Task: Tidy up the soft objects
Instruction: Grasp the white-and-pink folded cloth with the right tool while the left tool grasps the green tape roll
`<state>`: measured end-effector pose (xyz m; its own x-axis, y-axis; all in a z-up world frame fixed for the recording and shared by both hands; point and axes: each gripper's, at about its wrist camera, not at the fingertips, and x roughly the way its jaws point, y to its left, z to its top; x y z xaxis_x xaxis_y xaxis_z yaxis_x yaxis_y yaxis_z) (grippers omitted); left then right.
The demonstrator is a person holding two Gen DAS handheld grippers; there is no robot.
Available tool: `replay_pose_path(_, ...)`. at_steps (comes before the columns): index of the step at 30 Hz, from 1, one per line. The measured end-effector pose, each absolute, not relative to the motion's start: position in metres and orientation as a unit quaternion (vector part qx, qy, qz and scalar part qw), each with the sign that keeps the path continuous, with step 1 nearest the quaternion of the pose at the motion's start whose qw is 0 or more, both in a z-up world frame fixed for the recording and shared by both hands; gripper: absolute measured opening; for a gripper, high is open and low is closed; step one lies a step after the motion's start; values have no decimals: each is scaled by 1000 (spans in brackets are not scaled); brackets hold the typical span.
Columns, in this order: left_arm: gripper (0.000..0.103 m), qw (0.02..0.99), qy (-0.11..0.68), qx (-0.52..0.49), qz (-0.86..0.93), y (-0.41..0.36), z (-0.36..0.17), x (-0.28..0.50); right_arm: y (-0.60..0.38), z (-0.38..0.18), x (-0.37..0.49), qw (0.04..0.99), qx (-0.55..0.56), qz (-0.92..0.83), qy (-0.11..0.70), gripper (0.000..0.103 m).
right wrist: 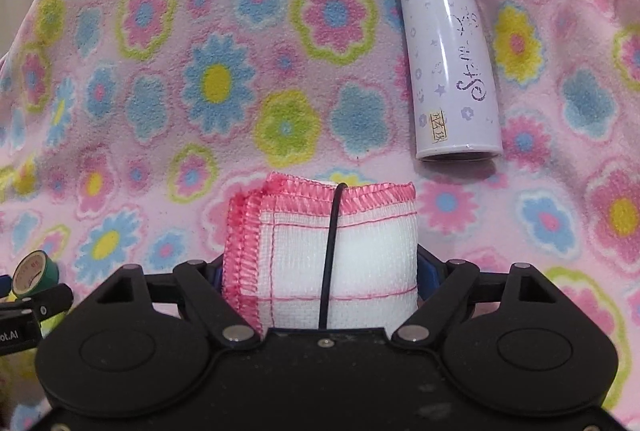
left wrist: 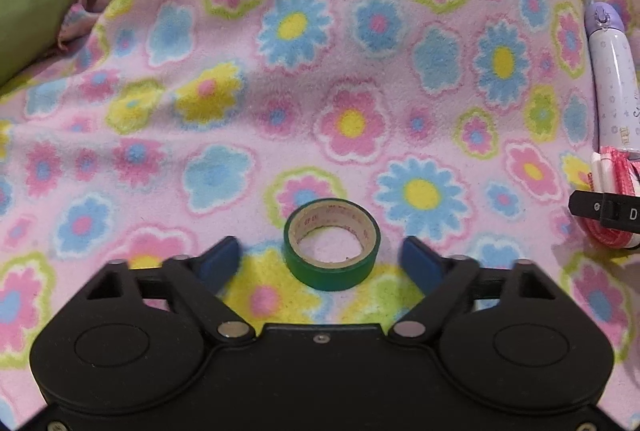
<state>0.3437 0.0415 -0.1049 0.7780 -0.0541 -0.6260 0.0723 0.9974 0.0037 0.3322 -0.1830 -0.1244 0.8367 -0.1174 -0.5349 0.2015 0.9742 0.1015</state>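
Note:
In the right wrist view a folded white cloth with pink stitched edges [right wrist: 320,251] sits between the fingers of my right gripper [right wrist: 320,271], which is shut on it. A black cord crosses the cloth's front. In the left wrist view my left gripper [left wrist: 322,259] is open, its blue pads either side of a green tape roll [left wrist: 332,251] that lies flat on the floral blanket [left wrist: 280,91]. The cloth and right gripper show at the right edge [left wrist: 612,199].
A lilac bottle [right wrist: 448,59] lies on the blanket beyond the cloth, and also shows in the left wrist view [left wrist: 612,79]. A green cushion [left wrist: 32,11] sits at the far left. The tape roll and left gripper show at the lower left [right wrist: 34,271].

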Motion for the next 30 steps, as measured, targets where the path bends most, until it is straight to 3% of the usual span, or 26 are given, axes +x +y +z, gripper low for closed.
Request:
replay_pose_path(2, 61, 947, 321, 7, -22, 44, -104, 341, -185, -123, 330, 956, 82, -82, 271, 82)
replay_pose_path(3, 60, 947, 320, 2, -21, 45, -103, 341, -185, -123, 330, 956, 84, -82, 270, 82)
replay_pose_path(25, 60, 943, 330, 36, -9, 38, -103, 343, -182, -123, 333, 955, 74, -92, 273, 82)
replay_pose_path(30, 50, 940, 337, 49, -2, 34, -98, 338, -176, -119, 333, 952, 47, -97, 287, 79)
